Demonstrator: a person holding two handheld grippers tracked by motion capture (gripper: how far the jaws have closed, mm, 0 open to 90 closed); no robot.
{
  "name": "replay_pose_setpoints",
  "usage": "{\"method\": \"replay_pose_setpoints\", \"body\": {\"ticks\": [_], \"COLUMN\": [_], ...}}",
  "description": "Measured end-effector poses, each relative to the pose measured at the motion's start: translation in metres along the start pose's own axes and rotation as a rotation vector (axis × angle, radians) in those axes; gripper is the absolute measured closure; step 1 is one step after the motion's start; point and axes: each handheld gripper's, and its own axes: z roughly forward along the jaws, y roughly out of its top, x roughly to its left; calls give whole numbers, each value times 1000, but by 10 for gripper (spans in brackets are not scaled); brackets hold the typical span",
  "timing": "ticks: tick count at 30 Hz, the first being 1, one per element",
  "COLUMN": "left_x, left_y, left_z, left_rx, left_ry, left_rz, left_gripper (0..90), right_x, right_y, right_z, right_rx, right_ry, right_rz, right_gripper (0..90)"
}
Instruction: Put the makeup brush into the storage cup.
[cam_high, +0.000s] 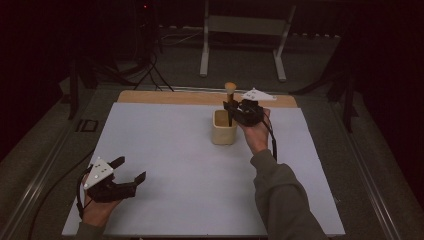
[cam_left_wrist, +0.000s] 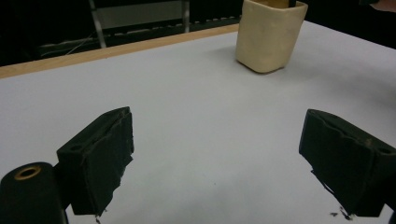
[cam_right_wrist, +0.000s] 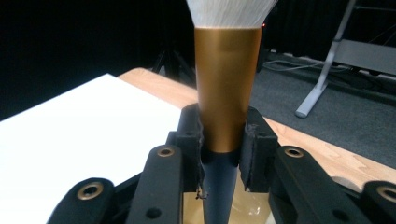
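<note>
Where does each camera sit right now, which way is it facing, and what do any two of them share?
High view: above the person's side, facing forward and down on the table; both forearms, left gripper, right gripper show.
Left gripper view: rides the left gripper, looks across the table between open jaws toward the cream cup.
Right gripper view: rides the right gripper, looks along jaws clamping the upright makeup brush.
Shared: high and left gripper views both show the cup.

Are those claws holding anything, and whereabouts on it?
The right gripper clamps a makeup brush where its gold ferrule meets the dark handle. The left gripper holds nothing.
</note>
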Motion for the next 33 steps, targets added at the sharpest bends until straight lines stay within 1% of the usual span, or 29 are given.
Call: {"method": "replay_pose_setpoints", "body": {"ticks": [1, 2, 3, 4, 5, 7, 9, 11, 12, 13, 24, 33], "left_x": [0, 0, 0, 0, 1, 1, 0, 1, 0, 0, 1, 1], "left_y": [0, 0, 0, 0, 0, 0, 0, 0, 0, 0, 0, 0], "left_z": [0, 0, 0, -1, -1, -1, 0, 0, 0, 0, -1, -1], "left_rx": [0, 1, 1, -2, -2, -1, -1, -1, -1, 0, -4, -3], "left_ry": [0, 2, 2, 2, 2, 3, 3, 3, 3, 4, 5, 7], "left_rz": [0, 1, 1, -1, -1, 0, 0, -1, 0, 0, -3, -5], "left_gripper": [113, 113, 113, 113, 113, 112, 112, 112, 112, 112, 112, 111], "right_x": [0, -1, -1, -1, -2, -4, -6, -7, -7, -8, -8, -7], "right_y": [0, -1, -1, -1, -3, -5, -6, -6, -6, -6, -5, -4], "right_z": [1, 2, 2, 4, 5, 4, 2, 0, -1, -2, -5, -8], "right_rx": [8, 16, 16, 30, 62, 72, 76, 76, 76, 75, 77, 76], "right_ry": [7, 15, 15, 4, -23, -16, 3, -7, 0, -7, 1, 9], "right_rz": [0, 2, 2, -4, -8, -1, 6, -3, -2, -7, -11, -27], "right_gripper": [564, 393, 393, 243, 115, 112, 106, 105, 104, 105, 104, 105]}}
